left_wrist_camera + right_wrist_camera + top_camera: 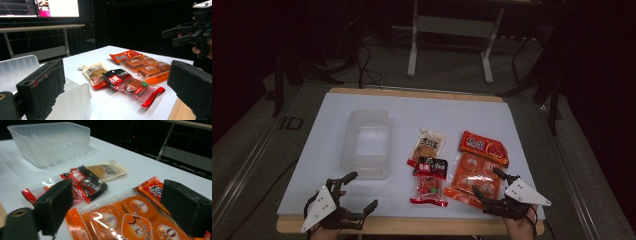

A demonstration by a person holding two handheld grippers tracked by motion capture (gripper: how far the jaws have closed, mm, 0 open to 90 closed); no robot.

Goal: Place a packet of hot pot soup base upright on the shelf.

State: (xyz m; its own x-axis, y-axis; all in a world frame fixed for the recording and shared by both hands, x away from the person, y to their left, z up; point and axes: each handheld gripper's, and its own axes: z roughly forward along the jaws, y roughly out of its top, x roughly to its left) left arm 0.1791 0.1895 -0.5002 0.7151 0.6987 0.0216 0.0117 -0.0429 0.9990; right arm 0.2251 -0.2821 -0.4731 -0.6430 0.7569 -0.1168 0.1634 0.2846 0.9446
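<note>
A clear plastic container (367,142) (15,70) (50,142) stands empty on the white table top (327,165). To its right lie a beige sauce pouch (427,145) (95,72) (110,171), a black-and-red snack packet (430,172) (125,82) (85,181) and a large orange multi-pack (477,167) (145,66) (130,217). My left gripper (360,192) (117,75) is open at the near left, just in front of the container, with nothing between its jaws. My right gripper (488,183) (120,202) is open over the orange pack's near end, and its pads grip nothing.
The table's wooden front edge (412,225) runs just under both hands. A white metal table frame (449,30) and floor cables stand beyond the far edge. Lit screens (50,7) glow on a desk behind. The right gripper (185,35) is seen farther off in the left gripper view.
</note>
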